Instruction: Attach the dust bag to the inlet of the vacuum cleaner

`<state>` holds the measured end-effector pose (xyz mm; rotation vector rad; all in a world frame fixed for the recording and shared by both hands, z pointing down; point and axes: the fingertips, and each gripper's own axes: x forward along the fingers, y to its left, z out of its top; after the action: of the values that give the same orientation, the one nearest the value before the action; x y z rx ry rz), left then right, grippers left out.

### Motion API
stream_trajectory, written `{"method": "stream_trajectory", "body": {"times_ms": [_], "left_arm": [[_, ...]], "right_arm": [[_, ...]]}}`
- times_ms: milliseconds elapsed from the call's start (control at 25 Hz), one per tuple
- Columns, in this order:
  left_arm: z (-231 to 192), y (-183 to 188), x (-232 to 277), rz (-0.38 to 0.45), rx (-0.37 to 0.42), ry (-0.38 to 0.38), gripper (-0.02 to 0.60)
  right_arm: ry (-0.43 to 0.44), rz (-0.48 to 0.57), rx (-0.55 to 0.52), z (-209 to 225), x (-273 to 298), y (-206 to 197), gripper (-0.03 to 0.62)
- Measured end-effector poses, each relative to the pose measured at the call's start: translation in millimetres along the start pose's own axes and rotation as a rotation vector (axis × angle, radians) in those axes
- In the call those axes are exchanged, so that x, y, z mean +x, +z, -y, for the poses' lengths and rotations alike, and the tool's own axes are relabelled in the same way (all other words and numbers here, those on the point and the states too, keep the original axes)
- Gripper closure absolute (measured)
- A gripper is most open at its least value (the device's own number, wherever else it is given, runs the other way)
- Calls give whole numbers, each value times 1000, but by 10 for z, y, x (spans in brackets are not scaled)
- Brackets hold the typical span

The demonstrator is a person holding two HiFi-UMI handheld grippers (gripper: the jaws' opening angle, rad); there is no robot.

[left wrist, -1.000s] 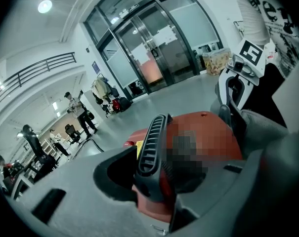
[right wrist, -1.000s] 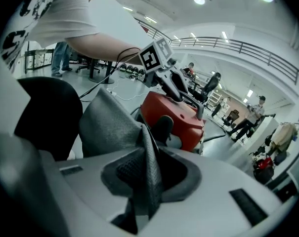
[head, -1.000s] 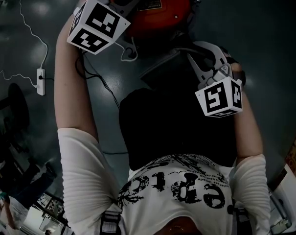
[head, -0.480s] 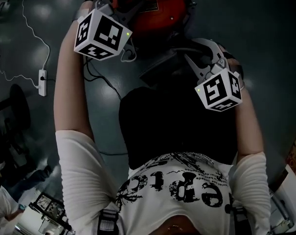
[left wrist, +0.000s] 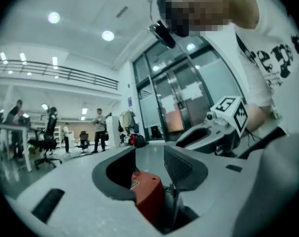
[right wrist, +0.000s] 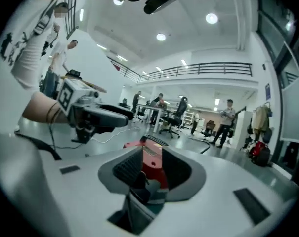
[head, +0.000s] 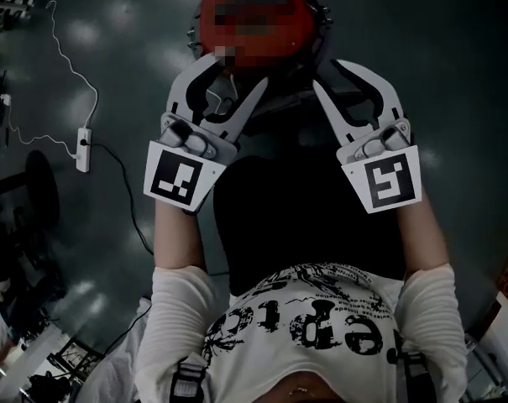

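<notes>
While opening the jaws of left gripper (head: 234, 72) and right gripper (head: 331, 72) on nothing, poised over red vacuum cleaner (head: 300, 23); dust bag not discernible; likely letting go; next, check inlet fit

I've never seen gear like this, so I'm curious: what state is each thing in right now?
left gripper: jaws opening, gripping nothing.
right gripper: jaws opening, gripping nothing.
vacuum cleaner: red, standing on the floor ahead of both grippers, untouched.
power strip: lying on the floor, white cable attached.
</notes>
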<state>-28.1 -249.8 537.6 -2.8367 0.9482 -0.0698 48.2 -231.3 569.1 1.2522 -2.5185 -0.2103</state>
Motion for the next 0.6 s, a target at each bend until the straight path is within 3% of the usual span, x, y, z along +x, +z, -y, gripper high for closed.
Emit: {"method": "stream_trajectory", "body": {"times_ms": [40, 160, 200, 240, 480, 600], "left_arm": [[-59, 3, -102, 31, -71, 77, 408], [-312, -65, -443, 88, -246, 314, 570], [-353, -80, -528, 98, -279, 363, 577], [-370, -89, -593, 103, -300, 396, 577], [-618, 62, -971, 57, -291, 578, 577], [-827, 373, -1078, 18, -365, 613, 577]], "right_arm": [[-35, 16, 35, 39, 1, 9, 479], [-101, 51, 195, 93, -16, -29, 487], [-118, 61, 244, 110, -26, -54, 543], [-134, 68, 281, 122, -32, -75, 590], [-113, 73, 345, 139, 12, 137, 592], [-101, 46, 362, 272, 23, 473, 592]]}}
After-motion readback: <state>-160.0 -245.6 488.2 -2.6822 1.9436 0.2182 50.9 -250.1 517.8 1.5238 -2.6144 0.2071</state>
